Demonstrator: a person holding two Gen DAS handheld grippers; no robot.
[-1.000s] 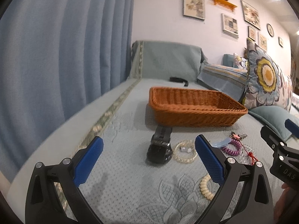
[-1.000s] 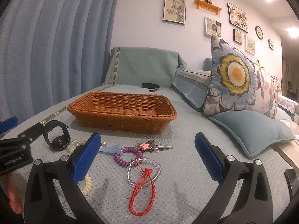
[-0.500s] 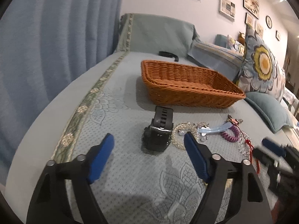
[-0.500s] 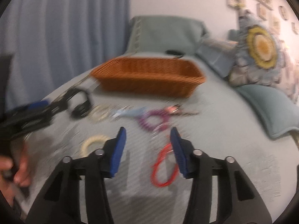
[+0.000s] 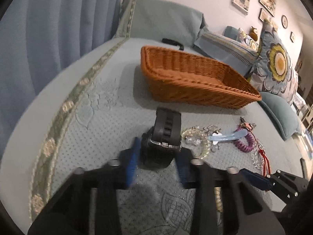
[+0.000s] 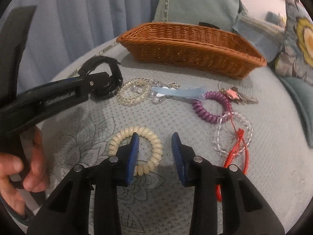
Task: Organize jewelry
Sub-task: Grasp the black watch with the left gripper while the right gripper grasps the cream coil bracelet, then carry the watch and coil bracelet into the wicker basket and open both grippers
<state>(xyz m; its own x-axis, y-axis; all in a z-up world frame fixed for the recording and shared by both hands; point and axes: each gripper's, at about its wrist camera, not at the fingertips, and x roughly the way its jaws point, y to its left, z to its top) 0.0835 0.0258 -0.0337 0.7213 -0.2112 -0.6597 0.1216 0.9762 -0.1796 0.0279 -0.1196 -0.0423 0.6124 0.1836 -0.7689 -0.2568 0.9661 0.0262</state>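
Note:
A black watch (image 5: 164, 137) lies on the sofa cover in front of a brown wicker basket (image 5: 195, 78). My left gripper (image 5: 158, 156) has its jaws close on both sides of the watch body; contact is blurred. It also shows in the right wrist view (image 6: 101, 86) at the watch (image 6: 109, 74). My right gripper (image 6: 155, 148) is partly open over a cream coil bracelet (image 6: 137, 146), its left finger inside the ring. A clear bead bracelet (image 6: 135, 94), a blue hair clip (image 6: 180, 94), a purple coil tie (image 6: 211, 107) and a red cord (image 6: 236, 150) lie nearby.
The basket (image 6: 191, 45) stands behind the jewelry. Cushions (image 5: 277, 72) line the right side. A blue curtain (image 5: 49, 29) hangs on the left. A black strap (image 5: 172, 43) lies behind the basket. A hand (image 6: 21, 168) holds the left gripper's handle.
My left gripper has moved forward and narrowed around the watch. My right gripper has dropped down and left over the cream coil bracelet, with its jaws much narrower than a second ago.

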